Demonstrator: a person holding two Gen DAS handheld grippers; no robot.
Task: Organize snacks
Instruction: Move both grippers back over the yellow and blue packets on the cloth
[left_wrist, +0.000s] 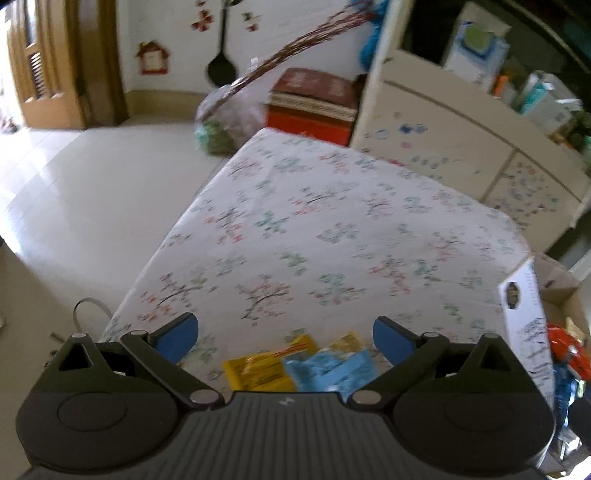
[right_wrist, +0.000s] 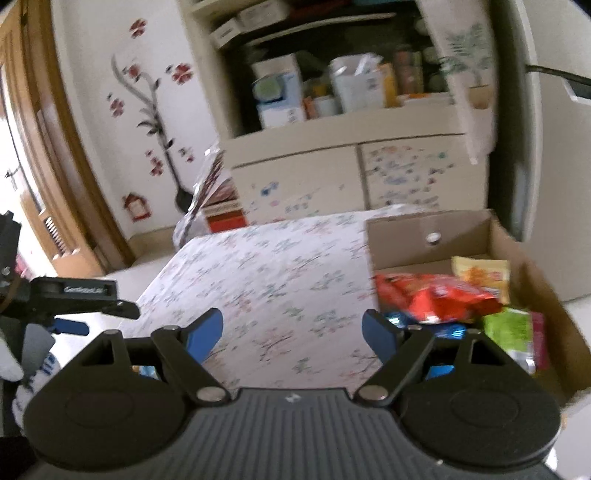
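A rectangular table draped in white floral-printed cloth (left_wrist: 332, 221) is shown. The left gripper (left_wrist: 286, 338), blue pads spread wide and empty, is held above a glossy yellow snack packet (left_wrist: 258, 373) and a crinkled light-blue packet (left_wrist: 332, 373) lying side by side at the near edge. The right gripper (right_wrist: 292, 332), likewise wide and empty, is seen beside an open brown cardboard box (right_wrist: 424, 230) containing a shiny red bag (right_wrist: 436, 299), a pale yellow packet (right_wrist: 480, 275) and a green packet (right_wrist: 509, 328).

The table (left_wrist: 332, 229) has a flowery cloth, and on it lie a yellow snack packet (left_wrist: 258, 371), a blue snack packet (left_wrist: 332, 369) and a cardboard box (right_wrist: 428, 236) of snacks.
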